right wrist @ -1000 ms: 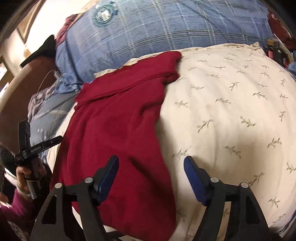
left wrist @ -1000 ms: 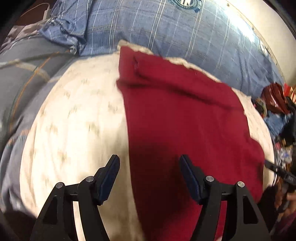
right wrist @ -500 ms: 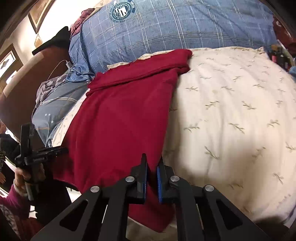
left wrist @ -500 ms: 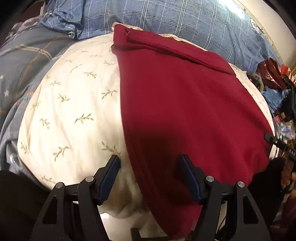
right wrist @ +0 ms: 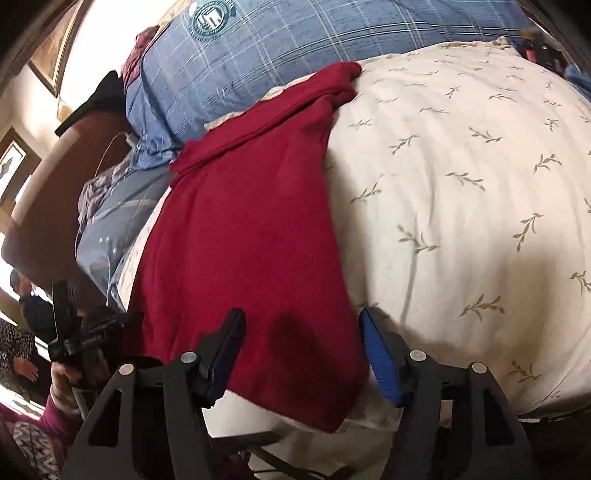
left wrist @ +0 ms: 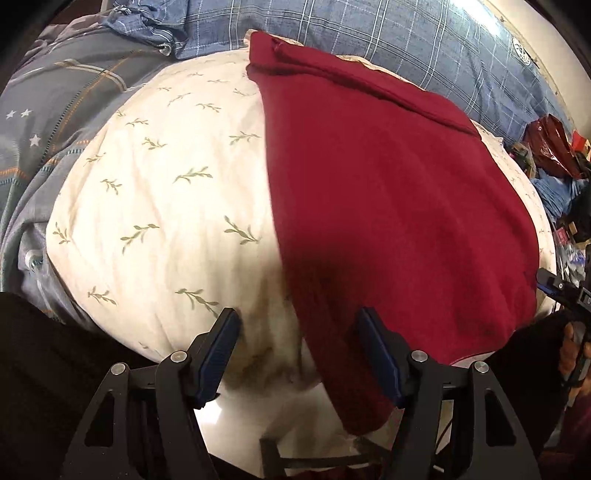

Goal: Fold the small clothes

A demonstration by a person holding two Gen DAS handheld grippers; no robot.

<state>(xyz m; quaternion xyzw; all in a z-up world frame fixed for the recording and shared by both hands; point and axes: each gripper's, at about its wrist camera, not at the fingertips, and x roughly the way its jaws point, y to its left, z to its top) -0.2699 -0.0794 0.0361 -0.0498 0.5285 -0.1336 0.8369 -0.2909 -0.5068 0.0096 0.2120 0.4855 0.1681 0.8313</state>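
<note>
A dark red garment (left wrist: pixel 388 192) lies flat on a cream leaf-print pillow (left wrist: pixel 166 192), with its far end folded over and its near edge hanging off the pillow's front. My left gripper (left wrist: pixel 297 317) is open over the garment's near left corner, its pads apart from the cloth. In the right wrist view, the garment (right wrist: pixel 251 229) covers the left part of the pillow (right wrist: pixel 461 184). My right gripper (right wrist: pixel 302 317) hovers over the near right corner; its jaws are opening, the cloth lying below between them, not pinched.
A blue plaid pillow (left wrist: pixel 369 33) lies behind the cream one, and grey patterned bedding (left wrist: pixel 55 110) at the left. Clutter with a red bag (left wrist: pixel 550 144) sits at the far right. A hand holds the other gripper (right wrist: pixel 74 332) at the left edge.
Both grippers have drawn back to the garment's near edge, so the pillow's front now shows. The right gripper's jaws closed with nothing in them half a second ago and stand apart again.
</note>
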